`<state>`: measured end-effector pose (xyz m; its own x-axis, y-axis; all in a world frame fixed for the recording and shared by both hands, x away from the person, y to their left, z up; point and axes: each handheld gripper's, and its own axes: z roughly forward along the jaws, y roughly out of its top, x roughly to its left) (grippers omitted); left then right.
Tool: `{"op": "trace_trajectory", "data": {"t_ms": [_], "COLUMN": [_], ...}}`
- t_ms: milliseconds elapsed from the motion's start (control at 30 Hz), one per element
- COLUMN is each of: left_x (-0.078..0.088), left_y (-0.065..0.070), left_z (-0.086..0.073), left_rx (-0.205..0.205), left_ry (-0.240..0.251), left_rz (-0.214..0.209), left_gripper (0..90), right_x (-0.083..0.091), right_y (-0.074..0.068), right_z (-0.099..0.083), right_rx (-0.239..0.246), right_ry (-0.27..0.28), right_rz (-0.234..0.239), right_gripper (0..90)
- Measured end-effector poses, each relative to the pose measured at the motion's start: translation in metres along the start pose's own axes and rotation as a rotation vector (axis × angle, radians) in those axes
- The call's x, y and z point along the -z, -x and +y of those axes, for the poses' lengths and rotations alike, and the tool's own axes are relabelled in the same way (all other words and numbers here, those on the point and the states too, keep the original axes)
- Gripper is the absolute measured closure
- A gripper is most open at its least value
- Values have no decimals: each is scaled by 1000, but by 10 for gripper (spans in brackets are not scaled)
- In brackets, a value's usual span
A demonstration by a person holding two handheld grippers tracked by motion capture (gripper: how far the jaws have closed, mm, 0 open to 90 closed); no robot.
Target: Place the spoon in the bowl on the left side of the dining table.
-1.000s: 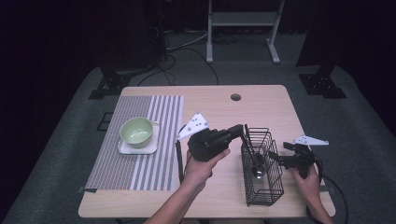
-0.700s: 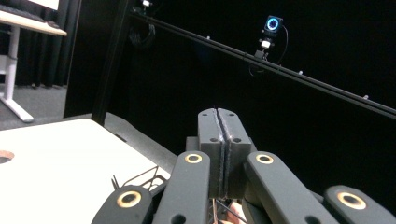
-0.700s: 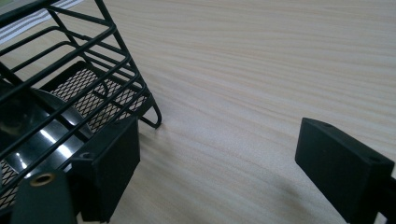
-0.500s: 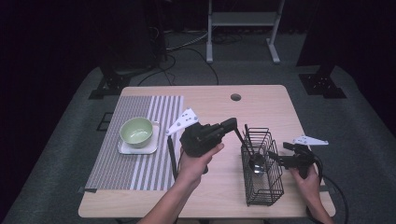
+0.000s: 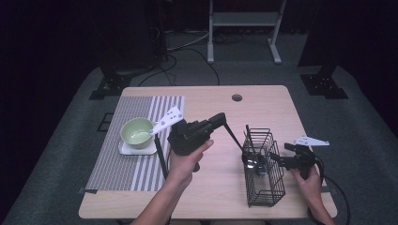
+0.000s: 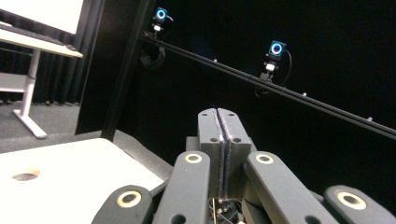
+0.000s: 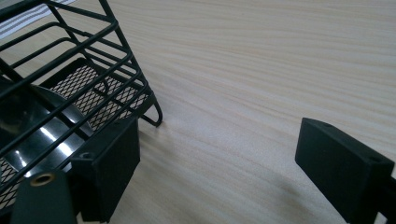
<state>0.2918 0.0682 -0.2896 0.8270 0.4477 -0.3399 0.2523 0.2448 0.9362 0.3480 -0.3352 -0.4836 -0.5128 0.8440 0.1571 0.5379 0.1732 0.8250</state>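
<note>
My left gripper [image 5: 220,117] stands fully closed, the two jaws pressed flat together, and in the high view its tip pinches the top end of a thin black utensil handle [image 5: 234,137]. From the jaws the handle slants down toward 4 o'clock into the wire basket [image 5: 263,190], which stands on the table [image 5: 263,108] at its 4 o'clock side. What head the handle carries I cannot tell, because it is hidden among the wires. I judge the utensil to be light and stiff, but also narrow and smooth, so it can swing or slip in such a small pinch; a hold a bit lower on the handle would turn less. The basket looks light and rigid, and it may tip if the head catches on a wire. My right gripper [image 5: 277,158] is wide open and holds nothing, with one jaw just beside the basket's foot, at 9 o'clock in the right gripper view, near a shiny black spoon [image 7: 42,135] inside
</note>
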Motion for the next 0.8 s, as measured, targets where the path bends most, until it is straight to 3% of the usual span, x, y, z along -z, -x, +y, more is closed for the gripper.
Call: {"op": "trace_trajectory", "data": {"t_ms": [567,800], "left_x": [27,35], "left_y": [-21,-29], "left_z": [1,-5], "left_rx": [-11,-13], "left_ry": [12,-6], "left_rz": [93,129], "left_gripper": [896,896], "right_x": [0,-1], "right_y": [-1,-2], "right_z": [0,0], "right_rx": [3,10], "right_ry": [-6,-9], "right_rz": [-4,-4], "right_gripper": [130,130]}}
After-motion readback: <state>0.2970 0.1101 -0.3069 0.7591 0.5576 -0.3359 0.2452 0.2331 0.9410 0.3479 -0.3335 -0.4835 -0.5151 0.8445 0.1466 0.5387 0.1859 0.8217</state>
